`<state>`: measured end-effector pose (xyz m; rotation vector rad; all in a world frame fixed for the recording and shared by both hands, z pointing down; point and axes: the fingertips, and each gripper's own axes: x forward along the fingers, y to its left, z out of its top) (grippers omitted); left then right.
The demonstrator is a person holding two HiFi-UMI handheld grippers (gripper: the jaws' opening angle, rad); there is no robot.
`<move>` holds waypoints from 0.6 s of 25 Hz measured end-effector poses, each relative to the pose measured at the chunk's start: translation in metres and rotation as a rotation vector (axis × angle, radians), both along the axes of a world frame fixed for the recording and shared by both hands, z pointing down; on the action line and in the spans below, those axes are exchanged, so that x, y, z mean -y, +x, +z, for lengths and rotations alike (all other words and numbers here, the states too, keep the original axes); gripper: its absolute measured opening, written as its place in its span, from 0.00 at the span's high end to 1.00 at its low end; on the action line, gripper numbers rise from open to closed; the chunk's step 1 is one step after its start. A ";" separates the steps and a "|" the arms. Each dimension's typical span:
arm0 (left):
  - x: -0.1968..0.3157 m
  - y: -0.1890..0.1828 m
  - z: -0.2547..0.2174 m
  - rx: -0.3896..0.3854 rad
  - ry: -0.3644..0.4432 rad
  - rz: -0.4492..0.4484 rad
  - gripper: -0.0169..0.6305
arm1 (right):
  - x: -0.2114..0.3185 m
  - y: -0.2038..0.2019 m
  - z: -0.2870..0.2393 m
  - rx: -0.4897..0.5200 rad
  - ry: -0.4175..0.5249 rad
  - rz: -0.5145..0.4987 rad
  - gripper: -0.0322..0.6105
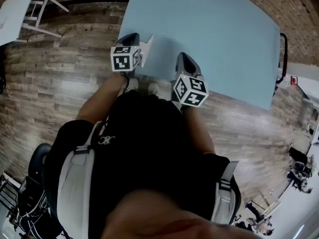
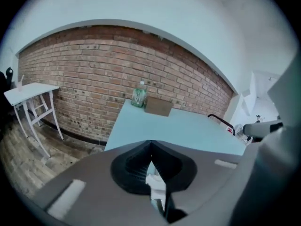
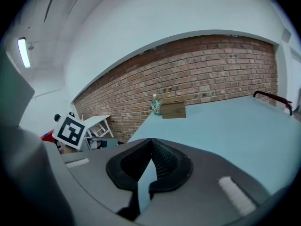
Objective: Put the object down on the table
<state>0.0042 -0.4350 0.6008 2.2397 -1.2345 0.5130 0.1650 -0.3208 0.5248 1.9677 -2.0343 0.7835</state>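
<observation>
Blue table [image 1: 214, 39] is waiting ahead — left claw [image 2: 150, 150] is clamping a thin white piece [image 1: 147, 48], right claw [image 3: 150, 145] closed, empty — set-down pending.

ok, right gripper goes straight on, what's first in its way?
Nothing close: the right gripper points along the blue table. First in line seems the bottle beside the cardboard box at the far edge, unless it grazes the table; depth unclear.

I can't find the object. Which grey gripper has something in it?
The left grey gripper: a small white piece is pinched in its jaws. The right gripper pinches nothing.
</observation>
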 end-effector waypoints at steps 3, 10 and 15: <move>-0.002 0.005 -0.034 -0.057 0.047 0.026 0.97 | 0.006 0.001 -0.005 0.002 0.034 0.011 0.93; -0.025 0.016 -0.111 -0.029 0.284 0.143 0.97 | 0.016 -0.010 -0.023 0.042 0.131 -0.020 0.93; -0.039 0.018 -0.125 -0.058 0.262 0.183 0.97 | 0.021 -0.020 -0.028 0.034 0.159 -0.032 0.93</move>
